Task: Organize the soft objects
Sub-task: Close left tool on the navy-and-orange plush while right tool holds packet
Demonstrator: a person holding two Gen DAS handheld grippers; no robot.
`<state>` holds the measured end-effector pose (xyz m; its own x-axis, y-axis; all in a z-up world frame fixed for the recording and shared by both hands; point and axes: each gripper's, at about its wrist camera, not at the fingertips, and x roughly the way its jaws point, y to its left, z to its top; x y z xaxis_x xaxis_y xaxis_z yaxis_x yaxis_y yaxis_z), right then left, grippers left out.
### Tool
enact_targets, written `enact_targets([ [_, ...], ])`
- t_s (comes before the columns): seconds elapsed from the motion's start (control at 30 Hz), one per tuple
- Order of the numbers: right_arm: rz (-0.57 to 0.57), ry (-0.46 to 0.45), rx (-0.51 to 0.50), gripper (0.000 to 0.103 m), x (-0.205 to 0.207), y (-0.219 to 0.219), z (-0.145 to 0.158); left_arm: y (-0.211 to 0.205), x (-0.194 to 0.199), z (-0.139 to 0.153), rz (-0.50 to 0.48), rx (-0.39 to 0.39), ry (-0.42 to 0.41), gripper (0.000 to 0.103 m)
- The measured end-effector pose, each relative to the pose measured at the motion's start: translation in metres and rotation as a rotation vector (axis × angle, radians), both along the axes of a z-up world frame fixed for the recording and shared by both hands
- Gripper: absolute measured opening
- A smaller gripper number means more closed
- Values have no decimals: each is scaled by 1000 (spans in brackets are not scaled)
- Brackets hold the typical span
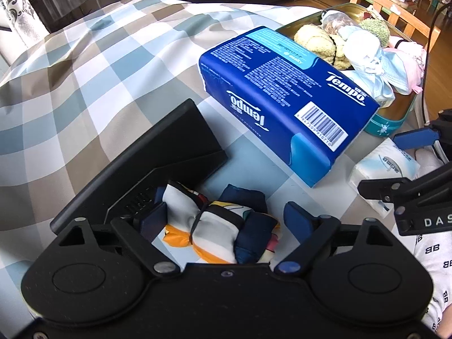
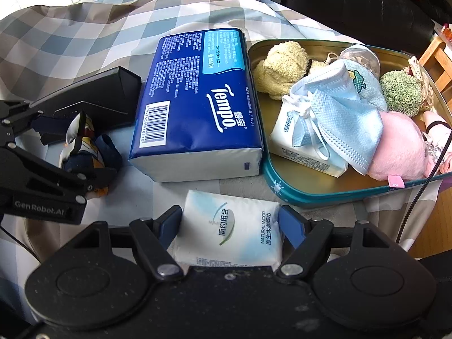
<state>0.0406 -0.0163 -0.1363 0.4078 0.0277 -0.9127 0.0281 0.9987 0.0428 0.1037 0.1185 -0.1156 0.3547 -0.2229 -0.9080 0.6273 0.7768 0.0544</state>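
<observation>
Tissue pack (image 2: 228, 230) between pads of right hand-held gripper (image 2: 229, 227), touching.

Checked cloth (image 1: 84, 65) in daylight, black sofa (image 2: 353, 2), wooden chair (image 1: 395, 8), wood floor (image 1: 440, 65)

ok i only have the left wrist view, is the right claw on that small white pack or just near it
observer: the small white tissue pack lies flat between the right claw fingers, with a blue pad against each short side. I cannot tell whether they squeeze it.
operator: anything under those masks in the tin
observer: yes, a white wipe pack lies under the blue masks, on the floor of the tin tray.
operator: is the big tempo pack inside the tin or not
observer: outside. The Tempo pack lies on the table with one long side right up against the tin's rim.
</observation>
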Motion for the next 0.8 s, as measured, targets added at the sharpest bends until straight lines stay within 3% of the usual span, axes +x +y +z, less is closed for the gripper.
enact_targets([
  [0.13,1,0,-4,76,1,1,0,0,1,-2,37,-5,13,82],
  [0.17,1,1,-3,76,1,0,0,0,2,-2,60,8,19,73],
  [0.2,0,1,0,76,1,0,0,1,2,-2,82,11,21,71],
  [0.53,-23,-20,61,75,-6,-18,11,21,-3,22,311,-71,94,55],
  [0.7,-1,-65,61,75,-19,-19,19,39,-9,39,467,-123,34,52],
  [0.8,6,-73,50,75,-30,-20,17,45,-12,44,477,-151,19,55],
])
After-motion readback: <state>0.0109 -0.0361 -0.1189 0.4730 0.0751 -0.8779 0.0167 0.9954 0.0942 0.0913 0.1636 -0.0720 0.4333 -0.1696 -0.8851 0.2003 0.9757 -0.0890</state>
